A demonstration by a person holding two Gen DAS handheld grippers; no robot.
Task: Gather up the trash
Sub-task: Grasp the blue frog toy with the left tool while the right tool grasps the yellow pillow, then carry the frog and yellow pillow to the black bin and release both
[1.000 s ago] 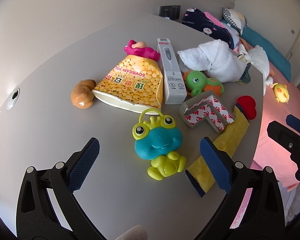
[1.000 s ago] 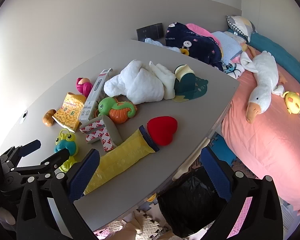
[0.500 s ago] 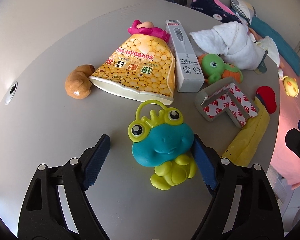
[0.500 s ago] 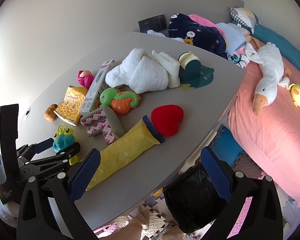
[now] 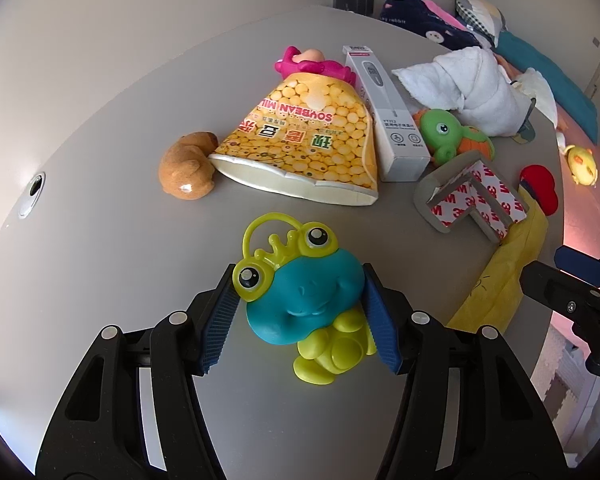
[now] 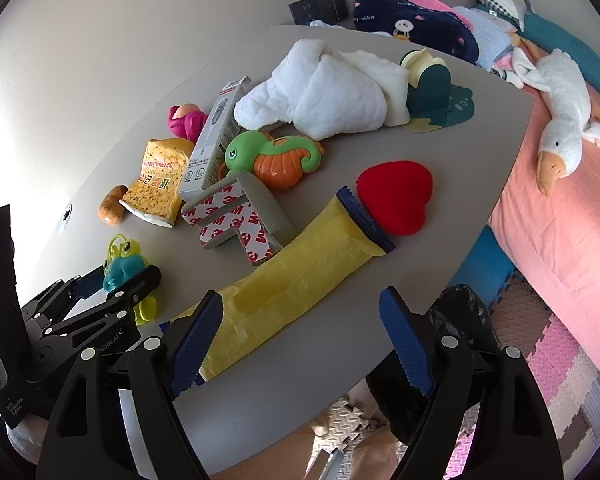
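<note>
**Left fingers closing on the frog toy**

My left gripper [image 5: 300, 316] has its blue fingers [image 5: 220, 324] pressed against both sides of the frog toy [image 5: 304, 300], clenched on its teal head while its yellow feet rest on the table [image 5: 100, 220]. To do this well I want the grip centred on the rounded head — it looks slick and could squirt forward if I squeeze off-axis — then lift straight up before swinging away.

My right gripper [image 6: 300, 344] hangs released, fingers apart, over the table's near edge above the yellow pouch [image 6: 300, 268].

Farther out lie the real candidates for trash: the soybean milk bag [image 5: 308, 136], the white thermometer box [image 5: 384, 108] touching it, and the adhesive-tape corner piece [image 5: 472, 200]. The black-lined bin [image 6: 452, 360] stands on the floor just below the table edge.
</note>
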